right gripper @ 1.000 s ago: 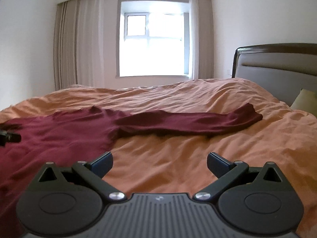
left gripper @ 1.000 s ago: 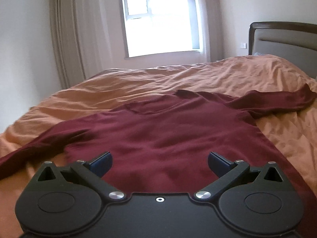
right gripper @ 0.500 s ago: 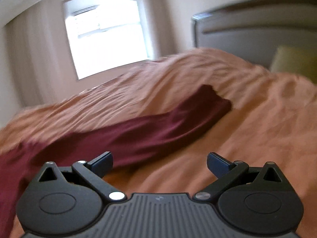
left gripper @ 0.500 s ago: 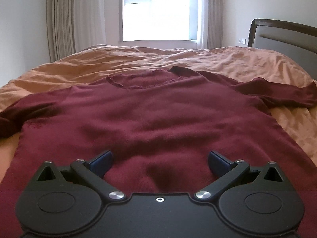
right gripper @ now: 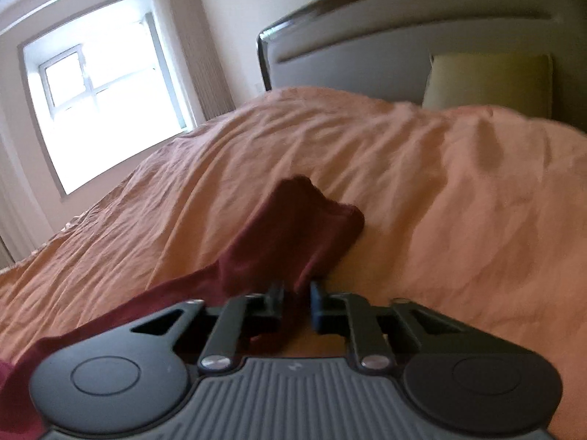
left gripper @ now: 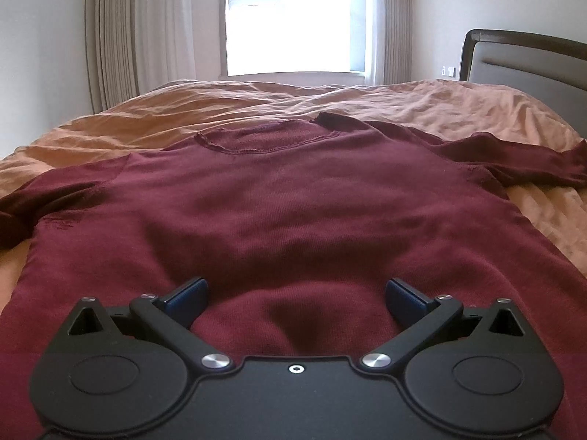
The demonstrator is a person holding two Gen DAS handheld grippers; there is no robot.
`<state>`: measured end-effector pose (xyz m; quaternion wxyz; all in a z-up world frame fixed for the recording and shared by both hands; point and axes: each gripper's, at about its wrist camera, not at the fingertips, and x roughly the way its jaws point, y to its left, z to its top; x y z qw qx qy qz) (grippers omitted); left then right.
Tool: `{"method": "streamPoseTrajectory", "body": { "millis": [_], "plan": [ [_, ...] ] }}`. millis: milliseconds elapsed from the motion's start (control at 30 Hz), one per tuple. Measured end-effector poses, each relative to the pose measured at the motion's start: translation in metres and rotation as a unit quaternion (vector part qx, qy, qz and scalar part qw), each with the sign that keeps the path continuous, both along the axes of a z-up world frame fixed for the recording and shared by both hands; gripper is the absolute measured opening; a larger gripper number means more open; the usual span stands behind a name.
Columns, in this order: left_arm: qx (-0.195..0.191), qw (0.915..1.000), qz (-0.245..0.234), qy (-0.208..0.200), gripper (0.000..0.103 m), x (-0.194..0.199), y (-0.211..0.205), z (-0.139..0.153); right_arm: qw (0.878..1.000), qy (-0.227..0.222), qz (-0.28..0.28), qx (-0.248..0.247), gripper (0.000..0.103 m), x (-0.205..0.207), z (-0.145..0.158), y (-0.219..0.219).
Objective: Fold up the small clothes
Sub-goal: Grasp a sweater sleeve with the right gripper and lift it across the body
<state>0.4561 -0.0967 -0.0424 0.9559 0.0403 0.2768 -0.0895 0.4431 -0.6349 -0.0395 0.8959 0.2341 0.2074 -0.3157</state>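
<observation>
Maroon sweater (left gripper: 293, 216) flat on orange bedspread (left gripper: 256, 110). Left gripper (left gripper: 295, 295) over hem, jaws wide, empty. Right gripper (right gripper: 296, 302) jaws narrow, pinching sleeve (right gripper: 293, 234) near cuff.

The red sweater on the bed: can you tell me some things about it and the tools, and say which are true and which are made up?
1. The red sweater lies spread on an orange bed cover. True.
2. The left tool is shut on the sweater. False: its jaws are wide open over the cloth.
3. The right tool pinches the sleeve. True.
4. The pillow is blue. False: it looks yellow-green.
5. The window is dark. False: it is bright.
</observation>
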Motion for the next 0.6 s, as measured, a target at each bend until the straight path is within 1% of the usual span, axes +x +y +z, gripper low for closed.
{"method": "streamPoseTrajectory", "body": {
  "millis": [33, 133, 200, 300, 367, 433, 467, 500, 533, 600],
  "plan": [
    [0.001, 1.0000, 0.000, -0.001, 0.103, 0.000, 0.000, 0.000, 1.000, -0.003, 0.001, -0.010, 0.006, -0.002, 0.004, 0.006],
    [0.000, 1.0000, 0.000, -0.001, 0.103, 0.000, 0.000, 0.000, 0.999, -0.019, 0.003, -0.046, 0.006, -0.007, 0.026, 0.024],
    [0.000, 1.0000, 0.000, -0.001, 0.103, 0.000, 0.000, 0.000, 0.997, -0.040, 0.012, -0.068, 0.006, -0.010, 0.047, 0.038],
    [-0.002, 1.0000, -0.002, 0.000, 0.103, 0.000, 0.000, 0.001, 0.989, -0.074, 0.053, -0.115, 0.006, -0.014, 0.085, 0.068],
    [-0.015, 0.9999, -0.004, 0.008, 0.103, 0.001, 0.004, 0.007, 0.980, -0.089, 0.094, -0.150, 0.006, -0.010, 0.110, 0.094],
    [-0.044, 0.9989, -0.004, 0.014, 0.102, 0.001, 0.014, 0.019, 0.970, -0.102, 0.131, -0.176, 0.006, -0.005, 0.130, 0.121],
    [-0.064, 0.9979, -0.001, 0.011, 0.102, -0.001, 0.021, 0.028, 0.964, -0.109, 0.153, -0.188, 0.006, -0.001, 0.140, 0.137],
    [-0.075, 0.9972, 0.004, 0.005, 0.102, -0.003, 0.026, 0.035, 0.958, -0.114, 0.171, -0.199, 0.006, 0.002, 0.147, 0.152],
    [-0.081, 0.9967, 0.009, -0.001, 0.102, -0.005, 0.032, 0.043, 0.950, -0.122, 0.193, -0.213, 0.006, 0.007, 0.155, 0.170],
    [-0.079, 0.9966, 0.020, -0.014, 0.102, -0.009, 0.044, 0.060, 0.935, -0.132, 0.228, -0.235, 0.006, 0.013, 0.164, 0.205]
  ]
}}
